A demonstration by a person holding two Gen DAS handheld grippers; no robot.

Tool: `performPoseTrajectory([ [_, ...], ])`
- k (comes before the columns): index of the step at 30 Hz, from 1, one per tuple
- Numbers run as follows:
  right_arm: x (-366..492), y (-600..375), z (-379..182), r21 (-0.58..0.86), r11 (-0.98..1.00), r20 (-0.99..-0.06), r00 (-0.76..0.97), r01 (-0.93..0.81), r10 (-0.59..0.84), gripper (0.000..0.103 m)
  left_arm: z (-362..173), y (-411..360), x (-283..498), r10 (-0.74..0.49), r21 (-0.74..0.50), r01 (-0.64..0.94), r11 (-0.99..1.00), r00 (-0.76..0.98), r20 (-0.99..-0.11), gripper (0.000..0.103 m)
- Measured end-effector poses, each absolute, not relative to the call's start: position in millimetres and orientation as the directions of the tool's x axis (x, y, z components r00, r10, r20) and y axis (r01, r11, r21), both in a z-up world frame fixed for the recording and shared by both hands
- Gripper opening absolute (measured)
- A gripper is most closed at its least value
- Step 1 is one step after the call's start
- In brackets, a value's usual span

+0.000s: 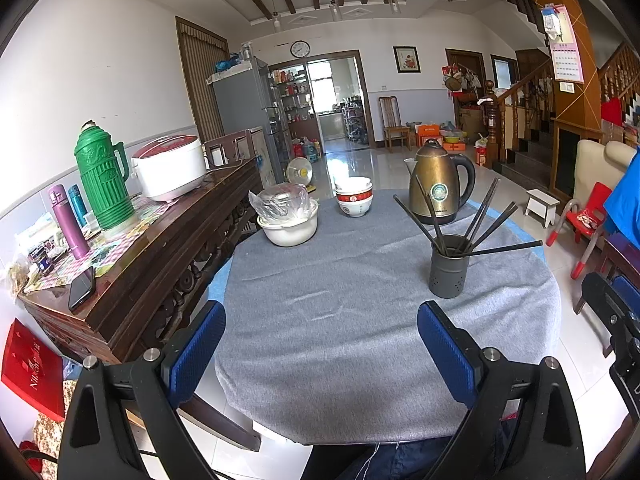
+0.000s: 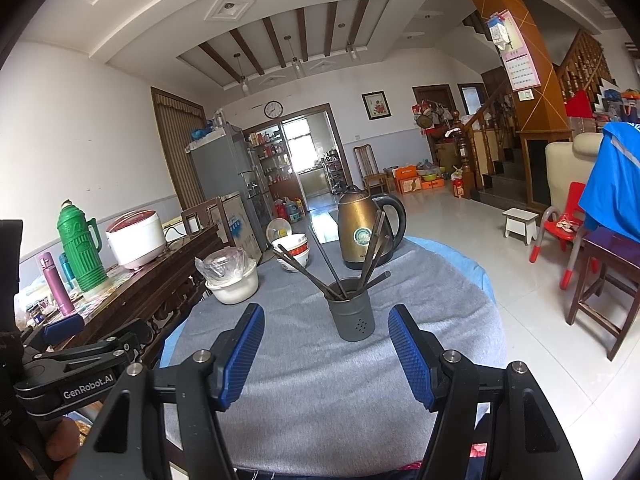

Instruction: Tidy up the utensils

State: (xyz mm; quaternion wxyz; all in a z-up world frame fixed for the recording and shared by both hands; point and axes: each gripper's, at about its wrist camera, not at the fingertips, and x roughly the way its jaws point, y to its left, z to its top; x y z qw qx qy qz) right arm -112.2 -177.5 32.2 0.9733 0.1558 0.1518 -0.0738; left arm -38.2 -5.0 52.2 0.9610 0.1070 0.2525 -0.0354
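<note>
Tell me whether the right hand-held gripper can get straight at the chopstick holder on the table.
Probably yes. The right hand-held gripper is open and faces the chopstick holder, with only bare grey tablecloth between them. The kettle and bowls stand behind it.

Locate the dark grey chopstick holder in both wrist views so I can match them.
Left wrist: chopstick holder sits right of centre on the grey tablecloth, ahead of the right blue pad.
Right wrist: chopstick holder sits centre frame, between the two blue pads.
Shared landmark: brass kettle directly behind it.
</note>
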Motion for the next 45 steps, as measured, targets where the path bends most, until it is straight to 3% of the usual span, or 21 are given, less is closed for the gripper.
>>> performPoseTrajectory([
  [45,-118.7,-179.9,35.3,0.289,0.936,-0.314,0.943,0.202,-0.107,0.068,48.3,-3.2,-37.4,-0.014,0.181,0.121,0.976,0.865,-0.501,0.097],
])
